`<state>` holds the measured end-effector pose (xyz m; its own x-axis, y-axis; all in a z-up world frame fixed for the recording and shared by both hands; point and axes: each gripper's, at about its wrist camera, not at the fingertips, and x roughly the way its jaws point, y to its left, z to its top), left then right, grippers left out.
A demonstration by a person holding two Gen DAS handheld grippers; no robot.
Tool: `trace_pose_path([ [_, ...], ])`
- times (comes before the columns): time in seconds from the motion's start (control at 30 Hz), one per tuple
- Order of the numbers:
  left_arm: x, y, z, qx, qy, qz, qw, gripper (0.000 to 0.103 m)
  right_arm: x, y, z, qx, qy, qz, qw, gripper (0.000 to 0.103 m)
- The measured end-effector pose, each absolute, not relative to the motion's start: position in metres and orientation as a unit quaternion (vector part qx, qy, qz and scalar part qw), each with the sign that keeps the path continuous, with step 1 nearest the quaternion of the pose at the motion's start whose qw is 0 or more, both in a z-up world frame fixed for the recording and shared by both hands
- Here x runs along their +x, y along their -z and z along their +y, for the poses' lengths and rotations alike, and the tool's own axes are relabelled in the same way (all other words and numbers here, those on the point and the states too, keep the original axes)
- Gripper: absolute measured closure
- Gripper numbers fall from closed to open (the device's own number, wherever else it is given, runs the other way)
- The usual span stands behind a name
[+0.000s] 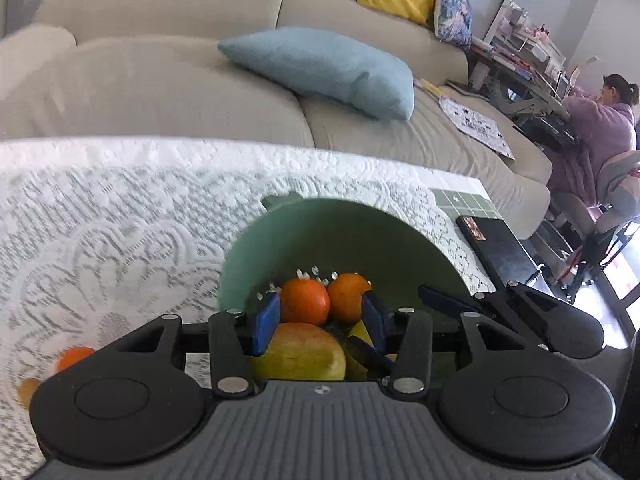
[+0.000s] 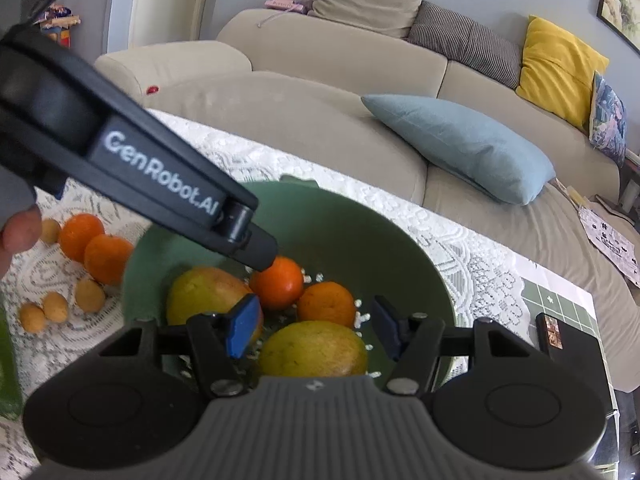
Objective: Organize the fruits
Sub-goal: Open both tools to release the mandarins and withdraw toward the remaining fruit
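Right wrist | round smooth oranges (image 2: 276, 283) in matte green bowl (image 2: 400, 248) | both jaws apart, empty

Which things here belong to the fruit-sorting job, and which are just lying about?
Part of the job:
green bowl
oranges in the bowl
yellow-green fruits in the bowl
oranges on the cloth
small tan fruits

Lying about:
blue cushion
yellow cushion
black box
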<state>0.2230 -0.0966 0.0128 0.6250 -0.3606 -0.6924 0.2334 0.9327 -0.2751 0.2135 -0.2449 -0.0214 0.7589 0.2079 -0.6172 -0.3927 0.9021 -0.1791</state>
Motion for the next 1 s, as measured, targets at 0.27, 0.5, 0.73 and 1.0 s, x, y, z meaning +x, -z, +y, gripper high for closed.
trace_pose_path([
  [0.27,0.183,-0.036,-0.072,-0.055,0.118,0.337,0.933,0.047,0.195,0.004,-0.228,-0.115,-0.170,0.283,0.937,0.032],
  [0.5,0.156,-0.042,-0.041,-0.035,0.067,0.302,0.950,0.042,0.178,-0.005,-0.214,-0.074,-0.192,0.272,0.940,0.030],
  [0.73,0.137,-0.036,-0.014,-0.028,0.038,0.281,0.958,0.036,0.167,-0.005,-0.199,-0.031,-0.206,0.276,0.938,0.025],
  [1.0,0.125,-0.024,0.012,-0.031,-0.003,0.256,0.966,0.015,0.151,0.004,-0.175,-0.041,-0.239,0.264,0.933,0.020],
])
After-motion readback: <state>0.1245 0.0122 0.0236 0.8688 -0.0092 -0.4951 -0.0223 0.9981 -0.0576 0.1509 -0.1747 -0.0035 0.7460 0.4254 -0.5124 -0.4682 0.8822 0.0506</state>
